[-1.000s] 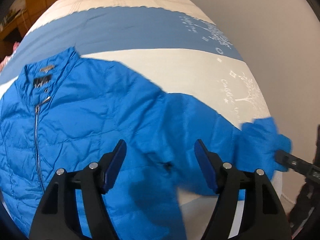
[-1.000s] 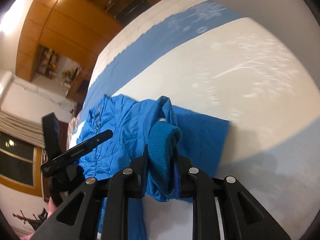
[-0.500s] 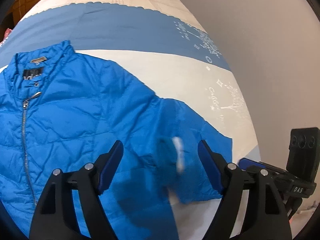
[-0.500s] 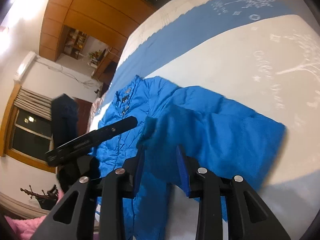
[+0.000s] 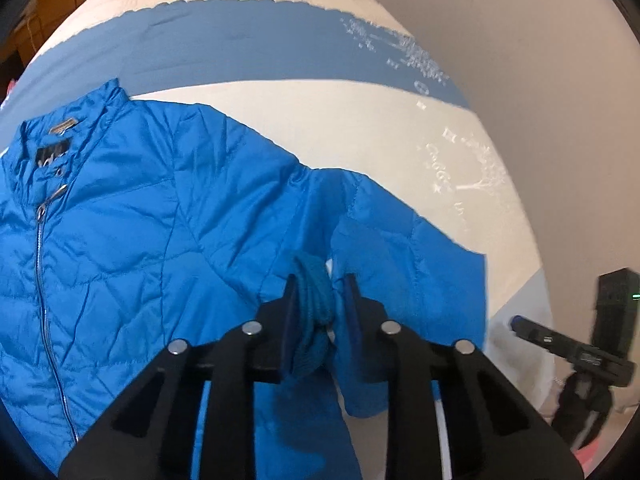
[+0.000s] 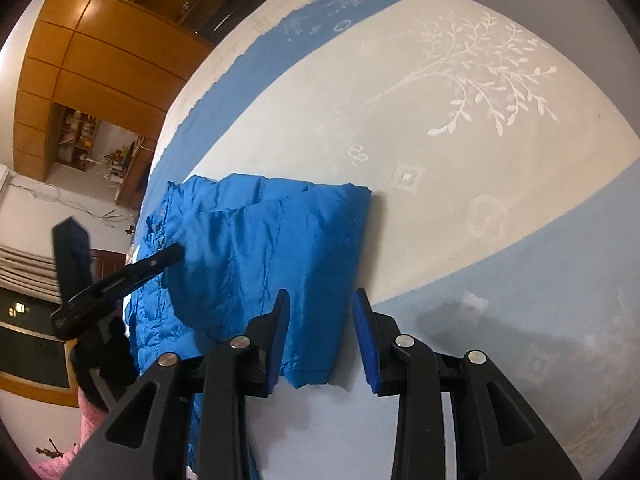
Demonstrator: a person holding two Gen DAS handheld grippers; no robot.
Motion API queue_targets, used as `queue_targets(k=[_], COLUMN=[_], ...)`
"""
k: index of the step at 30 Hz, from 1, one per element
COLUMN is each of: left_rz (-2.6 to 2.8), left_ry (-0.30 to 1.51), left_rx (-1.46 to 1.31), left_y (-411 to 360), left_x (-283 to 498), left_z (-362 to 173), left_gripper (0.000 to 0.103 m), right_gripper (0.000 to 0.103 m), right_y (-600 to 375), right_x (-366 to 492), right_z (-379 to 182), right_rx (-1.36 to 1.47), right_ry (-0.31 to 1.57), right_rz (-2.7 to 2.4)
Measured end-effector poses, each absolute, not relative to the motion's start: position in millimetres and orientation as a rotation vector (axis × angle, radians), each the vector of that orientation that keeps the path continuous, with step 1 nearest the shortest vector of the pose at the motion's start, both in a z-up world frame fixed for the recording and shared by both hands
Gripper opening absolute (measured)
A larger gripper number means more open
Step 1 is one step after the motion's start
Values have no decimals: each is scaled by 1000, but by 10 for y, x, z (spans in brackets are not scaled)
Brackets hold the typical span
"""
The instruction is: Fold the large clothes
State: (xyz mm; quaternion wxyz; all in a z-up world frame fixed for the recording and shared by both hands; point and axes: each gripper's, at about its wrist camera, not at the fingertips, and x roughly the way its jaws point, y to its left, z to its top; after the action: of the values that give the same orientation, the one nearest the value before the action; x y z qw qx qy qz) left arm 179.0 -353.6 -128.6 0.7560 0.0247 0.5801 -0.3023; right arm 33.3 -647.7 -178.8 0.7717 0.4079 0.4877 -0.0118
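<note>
One blue jacket (image 5: 132, 240), one bed (image 5: 360, 128), two grippers, and seemingly one wardrobe (image 6: 80, 64).

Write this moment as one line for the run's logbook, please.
jacket: flat on bed, sleeve folded inward | left claw: just closed on cuff | right claw: open, over sleeve

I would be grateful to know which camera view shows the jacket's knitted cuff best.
The left wrist view: the cuff sits pinched between the left gripper's fingers. The right wrist view shows only the folded sleeve, with no cuff visible.
</note>
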Motion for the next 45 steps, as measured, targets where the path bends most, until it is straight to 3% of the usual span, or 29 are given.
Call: queue_targets(k=[9,15,26,35,41,45], left_rz=[-634,-439,-99,-38,-48,-52], left_ry=[1071,1000,1056,1215,1216,1094], left_rx=[-83,-88,-106,-81,-113,-89], left_y=[-2605,-1847,-569,-178,-31,-83], left_x=[1795,2064,2555,2812,2839,2673], left_z=[-517,-333,-761,-1638,-1501,-1088], left_gripper=[16,16,16,23,26,28], right_gripper=[33,33,33,29,29,33], right_y=[-6192,-5854,-4790,-4538,-4426,-4262], right_x=[682,1050,1763,1931,1900,1823], right_z=[-1706,-1507,-1412,-1954,-1814,-1459], right_rx=[848,788,647,599,521,473], right_ry=[1054,1041,1100,1254,1262,1201], right_rz=[53,153,353,240,172,187])
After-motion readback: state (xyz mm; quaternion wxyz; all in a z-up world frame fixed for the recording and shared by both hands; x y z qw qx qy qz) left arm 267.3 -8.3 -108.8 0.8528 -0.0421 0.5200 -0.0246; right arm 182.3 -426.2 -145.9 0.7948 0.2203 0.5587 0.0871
